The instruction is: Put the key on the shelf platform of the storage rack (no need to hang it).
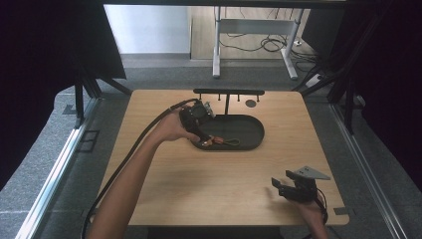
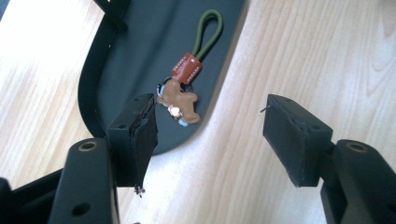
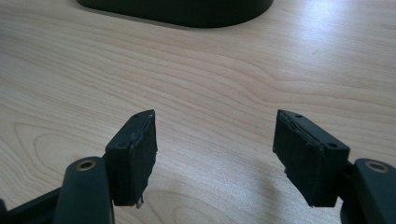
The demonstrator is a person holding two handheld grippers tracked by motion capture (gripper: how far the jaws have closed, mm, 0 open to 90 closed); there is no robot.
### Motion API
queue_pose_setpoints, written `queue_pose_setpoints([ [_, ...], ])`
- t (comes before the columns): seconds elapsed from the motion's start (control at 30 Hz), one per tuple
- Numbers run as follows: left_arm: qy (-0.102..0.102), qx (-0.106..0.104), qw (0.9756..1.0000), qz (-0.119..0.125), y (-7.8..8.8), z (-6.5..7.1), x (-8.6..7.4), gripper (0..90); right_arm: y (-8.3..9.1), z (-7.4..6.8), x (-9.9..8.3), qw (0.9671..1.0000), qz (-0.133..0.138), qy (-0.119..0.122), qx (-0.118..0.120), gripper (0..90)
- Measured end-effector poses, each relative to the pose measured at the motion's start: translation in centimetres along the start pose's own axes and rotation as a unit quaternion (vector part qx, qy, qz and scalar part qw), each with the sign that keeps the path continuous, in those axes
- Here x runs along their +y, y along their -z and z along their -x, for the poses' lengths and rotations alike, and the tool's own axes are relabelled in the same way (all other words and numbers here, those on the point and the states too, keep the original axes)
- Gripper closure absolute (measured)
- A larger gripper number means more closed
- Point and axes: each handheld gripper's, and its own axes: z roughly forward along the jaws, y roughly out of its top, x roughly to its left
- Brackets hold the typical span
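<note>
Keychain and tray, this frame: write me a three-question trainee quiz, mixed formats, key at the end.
1. True or false: the keychain lies inside the dark oval tray.
2. Multiple choice: how does the left tool stand? A) shut on the keychain; B) open, with nothing between its jaws; C) shut on the tray's rim.
3. Fill in: in the high view, the right tool sits near the table's ______ right corner, on the person's side.

Key:
1. True; it lies at one end of the tray, green loop pointing toward the tray's middle.
2. B.
3. Near; its jaws are open, with bare wood between them.
</note>
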Motion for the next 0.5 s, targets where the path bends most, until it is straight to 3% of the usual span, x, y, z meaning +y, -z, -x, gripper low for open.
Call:
queue_pose_setpoints([
  [0.13, -0.002, -0.001, 1.0000, 0.006, 0.5, 0.7, -1.2, 35.0, 0.0, 0.0, -0.1, 1.0000, -0.001, 0.000, 0.000, 30.8],
  [0.37, 0.021, 0.005, 0.9990, 0.040, 2.2, 2.7, -5.9, 35.2, 0.2, -0.3, 0.0, 1.0000, 0.000, 0.002, -0.003, 30.8],
  [0.5, 0.031, 0.011, 0.9985, 0.044, 2.5, 3.9, -8.2, 35.3, 0.1, -0.5, 0.1, 1.0000, -0.004, 0.006, -0.004, 30.8],
])
